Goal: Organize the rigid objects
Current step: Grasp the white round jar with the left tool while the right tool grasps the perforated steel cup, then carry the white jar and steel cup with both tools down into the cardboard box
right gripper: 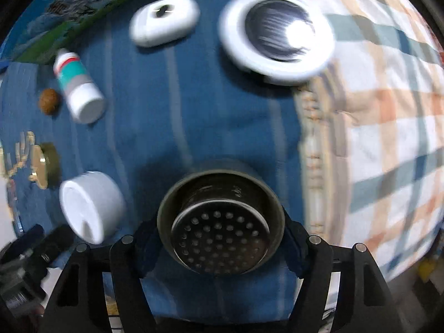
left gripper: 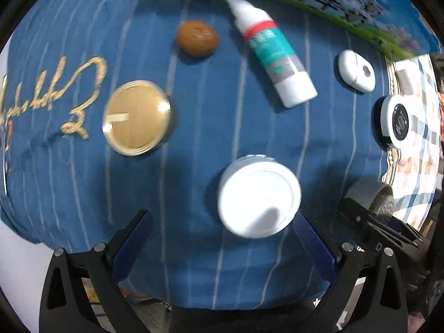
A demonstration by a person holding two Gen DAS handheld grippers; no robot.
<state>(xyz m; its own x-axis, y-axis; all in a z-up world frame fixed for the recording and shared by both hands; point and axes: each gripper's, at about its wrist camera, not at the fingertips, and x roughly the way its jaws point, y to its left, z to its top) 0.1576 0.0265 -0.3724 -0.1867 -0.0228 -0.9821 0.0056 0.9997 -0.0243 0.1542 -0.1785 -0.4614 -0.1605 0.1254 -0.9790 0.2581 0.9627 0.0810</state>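
The right gripper (right gripper: 222,238) squeezes a metal cup with holes (right gripper: 220,238) between its two blue pads, low over the blue cloth (right gripper: 194,111). The left gripper (left gripper: 222,230) is open, holding nothing, and a white jar (left gripper: 259,197) sits between its fingers, near the right one. Farther out lie a gold lid (left gripper: 137,118), a brown stone (left gripper: 197,38) and a white bottle (left gripper: 270,50).

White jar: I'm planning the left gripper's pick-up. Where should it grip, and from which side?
Grip the white jar across its round side wall, coming down from above: it stands upright, lid up, between the fingers of the open left gripper.
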